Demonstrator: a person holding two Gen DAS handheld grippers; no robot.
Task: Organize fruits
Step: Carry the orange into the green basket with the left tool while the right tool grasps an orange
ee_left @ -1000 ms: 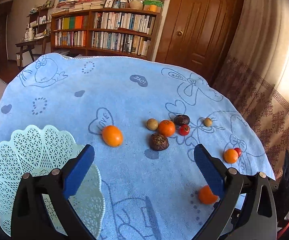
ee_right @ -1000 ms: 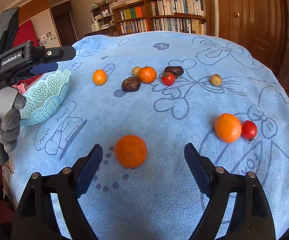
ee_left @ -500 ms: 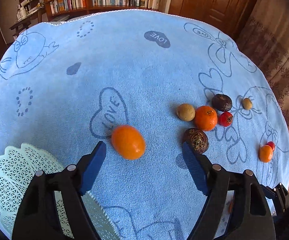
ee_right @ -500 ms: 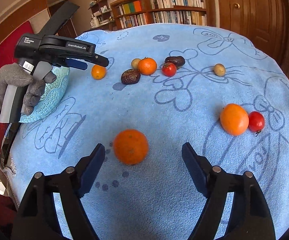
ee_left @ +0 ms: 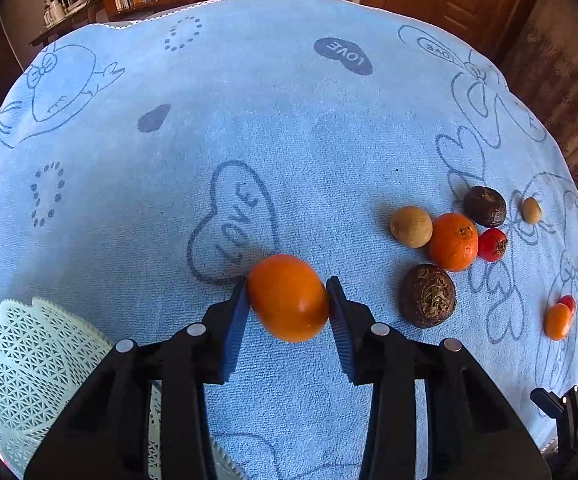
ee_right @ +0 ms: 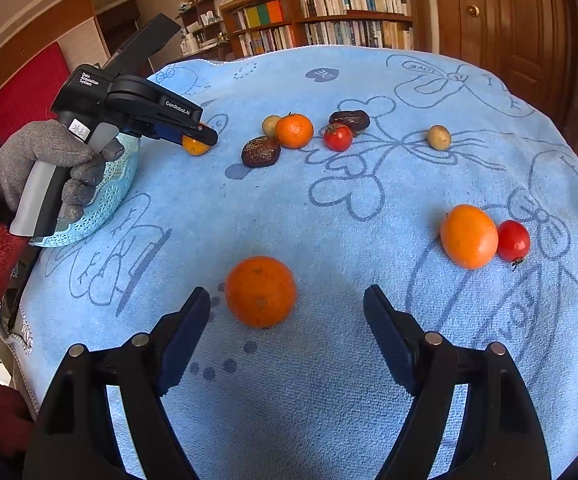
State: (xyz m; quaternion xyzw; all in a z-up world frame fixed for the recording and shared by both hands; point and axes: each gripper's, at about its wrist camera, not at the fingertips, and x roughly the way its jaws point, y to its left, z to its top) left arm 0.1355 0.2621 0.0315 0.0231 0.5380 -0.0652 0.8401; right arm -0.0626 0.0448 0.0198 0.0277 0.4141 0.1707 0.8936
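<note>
Left gripper [ee_left: 288,300] clenched on oval orange fruit [ee_left: 288,298], just right of lattice basket [ee_left: 33,360]. Right gripper [ee_right: 287,320] released, round orange [ee_right: 260,291] near its left pad. Risk: smooth round fruit could squirt from flat pads if the squeeze is off-centre.

Bright daylight, seemingly from the right, lights the blue cloth [ee_left: 289,128] evenly; shadows are soft. Fisheye bending curves the edges, corners go black, focus stays sharp.
</note>
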